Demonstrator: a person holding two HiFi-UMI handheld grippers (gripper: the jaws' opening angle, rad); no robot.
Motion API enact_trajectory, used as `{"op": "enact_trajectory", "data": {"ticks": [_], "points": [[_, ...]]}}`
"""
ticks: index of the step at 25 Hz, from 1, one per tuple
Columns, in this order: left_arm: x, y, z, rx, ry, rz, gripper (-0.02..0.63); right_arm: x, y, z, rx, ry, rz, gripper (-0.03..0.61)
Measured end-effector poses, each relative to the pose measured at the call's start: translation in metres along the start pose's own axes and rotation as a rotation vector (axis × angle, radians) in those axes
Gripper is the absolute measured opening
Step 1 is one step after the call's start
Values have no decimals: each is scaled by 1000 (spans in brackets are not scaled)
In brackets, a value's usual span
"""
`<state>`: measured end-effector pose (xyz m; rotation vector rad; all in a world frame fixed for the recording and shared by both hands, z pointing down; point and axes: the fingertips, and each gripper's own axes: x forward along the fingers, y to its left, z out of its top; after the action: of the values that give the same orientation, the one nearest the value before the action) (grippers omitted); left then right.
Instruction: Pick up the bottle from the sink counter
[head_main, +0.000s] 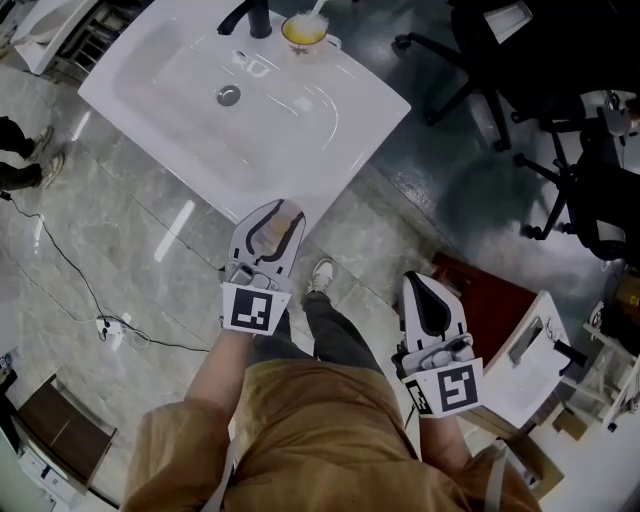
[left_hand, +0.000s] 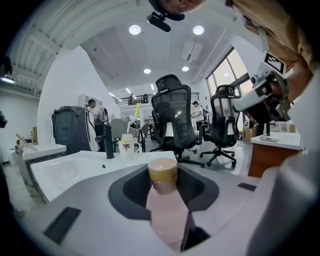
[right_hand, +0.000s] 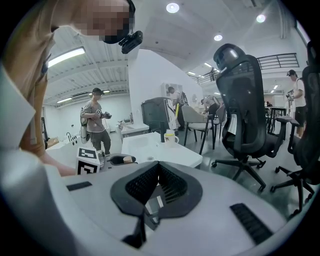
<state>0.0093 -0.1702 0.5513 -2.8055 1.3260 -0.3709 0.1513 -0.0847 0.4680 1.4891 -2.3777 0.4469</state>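
A pale pink bottle (left_hand: 165, 205) with a tan cap stands upright between the jaws of my left gripper (left_hand: 163, 172), and both pads press on its sides. From the head view, the left gripper (head_main: 272, 222) reaches over the near corner of the white sink counter (head_main: 300, 150), with the bottle (head_main: 284, 213) showing between its fingers. Whether the bottle rests on the counter I cannot tell. My right gripper (head_main: 428, 290) hangs lower right over the floor, away from the counter. Its jaws (right_hand: 158, 167) are shut with nothing in them.
A black faucet (head_main: 258, 18) and a white mug (head_main: 304, 32) with a toothbrush stand at the counter's far edge. Black office chairs (head_main: 560, 150) stand at the right. A red-brown cabinet (head_main: 490, 300) and a white table (head_main: 525, 360) are beside my right gripper. A cable (head_main: 70, 270) lies on the floor at left.
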Motion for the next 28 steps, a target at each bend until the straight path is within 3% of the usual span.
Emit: {"op": "enact_trajectory", "data": {"ticks": [12, 28], "points": [[2, 3, 0, -28, 8, -40, 129, 1, 1, 1, -12, 1, 11, 3], [-3, 9, 13, -20, 19, -18, 127, -7, 0, 8, -24, -31, 25, 3]]}}
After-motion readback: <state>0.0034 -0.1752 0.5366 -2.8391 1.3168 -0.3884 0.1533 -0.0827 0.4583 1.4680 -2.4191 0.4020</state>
